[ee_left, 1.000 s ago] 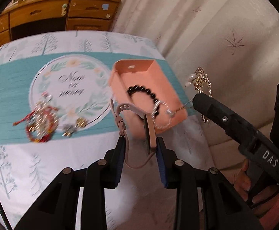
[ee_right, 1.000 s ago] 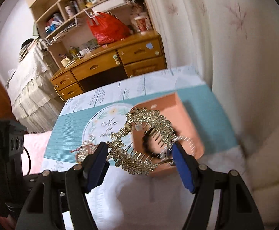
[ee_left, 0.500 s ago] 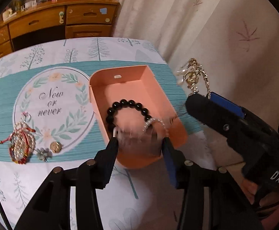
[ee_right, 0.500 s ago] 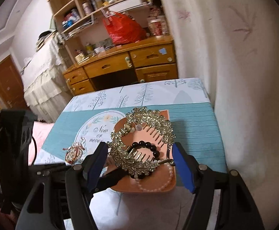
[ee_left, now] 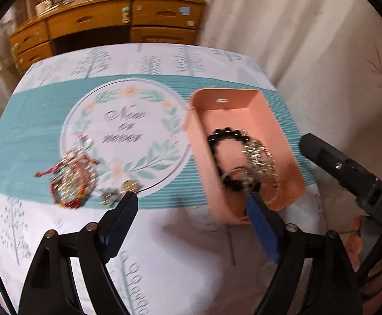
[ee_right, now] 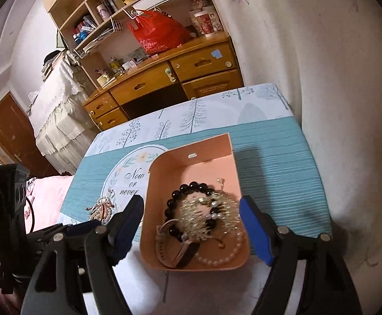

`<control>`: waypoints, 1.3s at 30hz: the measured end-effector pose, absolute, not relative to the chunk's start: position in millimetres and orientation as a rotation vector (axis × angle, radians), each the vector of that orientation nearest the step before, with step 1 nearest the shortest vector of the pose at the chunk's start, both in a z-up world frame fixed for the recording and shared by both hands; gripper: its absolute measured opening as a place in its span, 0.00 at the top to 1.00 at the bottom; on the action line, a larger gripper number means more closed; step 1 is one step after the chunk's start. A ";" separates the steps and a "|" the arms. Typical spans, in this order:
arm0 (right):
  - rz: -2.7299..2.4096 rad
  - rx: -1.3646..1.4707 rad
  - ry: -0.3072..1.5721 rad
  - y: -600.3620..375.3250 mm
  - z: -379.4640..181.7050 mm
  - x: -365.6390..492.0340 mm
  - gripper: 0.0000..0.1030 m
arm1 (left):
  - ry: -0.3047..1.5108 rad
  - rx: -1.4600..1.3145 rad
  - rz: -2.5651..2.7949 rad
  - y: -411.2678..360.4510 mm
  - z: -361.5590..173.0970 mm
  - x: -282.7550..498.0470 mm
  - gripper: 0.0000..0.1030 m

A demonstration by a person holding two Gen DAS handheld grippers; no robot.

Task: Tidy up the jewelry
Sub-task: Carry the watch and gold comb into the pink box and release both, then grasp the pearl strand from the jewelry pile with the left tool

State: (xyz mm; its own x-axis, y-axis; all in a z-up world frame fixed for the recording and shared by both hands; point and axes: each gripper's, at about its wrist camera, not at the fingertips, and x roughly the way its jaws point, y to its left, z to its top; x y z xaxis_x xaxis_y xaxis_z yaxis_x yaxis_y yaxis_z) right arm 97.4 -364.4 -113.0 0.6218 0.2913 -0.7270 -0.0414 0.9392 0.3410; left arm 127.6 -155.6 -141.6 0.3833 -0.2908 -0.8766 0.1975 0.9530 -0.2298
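Dim, warm indoor light fills both fisheye views, whose edges bend into black corners; the left view is smeared by motion blur, while the pink box (ee_right: pixel 191 157) casts a soft shadow toward the bench's right edge.

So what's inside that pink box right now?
The pink rectangular box holds a black bead bracelet, gold leafy hair comb, white pearl strand and beige strap. Anything beneath them is covered.
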 end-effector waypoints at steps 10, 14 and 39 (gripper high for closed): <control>0.225 0.354 0.889 -331.9 -111.6 94.5 0.26 | 1.141 -0.107 -0.158 -95.7 -140.5 124.2 0.20; 0.232 0.372 0.883 -318.1 -106.4 90.2 0.27 | 1.139 -0.097 -0.096 -75.5 -142.6 130.3 0.20; 0.369 0.127 0.936 -197.5 -150.5 82.6 0.50 | 1.218 -0.205 -0.103 -37.4 -191.2 171.1 0.71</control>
